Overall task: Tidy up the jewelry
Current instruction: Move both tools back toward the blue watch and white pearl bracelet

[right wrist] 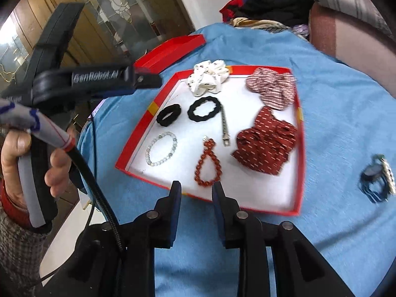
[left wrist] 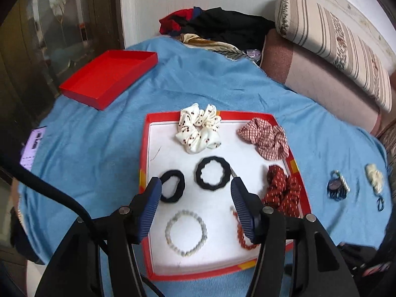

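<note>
A red box with a white floor [left wrist: 148, 148] [right wrist: 300, 163] lies on the blue cloth and holds scrunchies, hair ties and bracelets. Inside are a white scrunchie [left wrist: 198, 131] [right wrist: 209, 78], a checked pink scrunchie [left wrist: 267, 138] [right wrist: 274, 86], a dark red scrunchie [left wrist: 284, 193] [right wrist: 267, 143], two black hair ties [left wrist: 173, 185] [left wrist: 211, 174], a pale bead bracelet [left wrist: 185, 232] [right wrist: 162, 152], a red bead bracelet [left wrist: 241, 235] [right wrist: 208, 163] and a metal bracelet [right wrist: 224, 126]. My left gripper [left wrist: 195, 190] is open and empty above the box. My right gripper [right wrist: 195, 190] is open and empty at the box's near edge.
A red lid [left wrist: 109, 76] [right wrist: 170, 52] lies at the far left. A blue hair piece [left wrist: 337, 185] [right wrist: 378, 178] and a cream one [left wrist: 375, 177] lie on the cloth [left wrist: 86, 136] to the right. Clothes [left wrist: 222, 27] and a sofa [left wrist: 321, 79] stand behind. A phone [left wrist: 33, 146] lies left.
</note>
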Available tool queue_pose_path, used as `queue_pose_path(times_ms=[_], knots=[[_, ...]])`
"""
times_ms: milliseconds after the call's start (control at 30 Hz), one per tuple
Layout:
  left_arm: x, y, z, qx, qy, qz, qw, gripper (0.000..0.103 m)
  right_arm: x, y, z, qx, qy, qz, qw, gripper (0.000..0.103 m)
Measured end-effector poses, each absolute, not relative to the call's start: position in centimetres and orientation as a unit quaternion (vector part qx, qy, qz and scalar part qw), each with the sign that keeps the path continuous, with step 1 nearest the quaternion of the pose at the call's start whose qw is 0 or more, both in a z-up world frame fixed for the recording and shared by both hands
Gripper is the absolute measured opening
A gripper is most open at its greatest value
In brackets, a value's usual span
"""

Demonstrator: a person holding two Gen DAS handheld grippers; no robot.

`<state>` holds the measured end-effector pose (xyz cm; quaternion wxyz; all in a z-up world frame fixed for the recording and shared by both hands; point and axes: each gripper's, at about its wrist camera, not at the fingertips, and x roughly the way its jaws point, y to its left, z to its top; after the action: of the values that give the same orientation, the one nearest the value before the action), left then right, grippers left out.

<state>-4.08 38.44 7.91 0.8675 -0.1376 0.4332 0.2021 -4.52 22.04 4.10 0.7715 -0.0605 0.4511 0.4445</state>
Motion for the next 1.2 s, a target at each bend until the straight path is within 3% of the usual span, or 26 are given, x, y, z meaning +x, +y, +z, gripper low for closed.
queue_pose_path(times_ms=[67,733,1200], knots=[[-4.8,37.3,8.0,-0.131,0.431,0.206,0.868,0.057,-4.9,20.6,4.2,-0.062,0.447,0.432,0.781,0.034],[-5.7,21.7,8.5,-0.021,0.43,0.162,0.888,0.057,-3.6,5.4,2.7,0.003,0.462,0.309,0.832,0.035],[-3.0,17.6,6.7,0.002,0.459,0.133,0.878,0.058,-1.9,-1.0,1.3,0.047,0.464,0.26,0.845,0.037]])
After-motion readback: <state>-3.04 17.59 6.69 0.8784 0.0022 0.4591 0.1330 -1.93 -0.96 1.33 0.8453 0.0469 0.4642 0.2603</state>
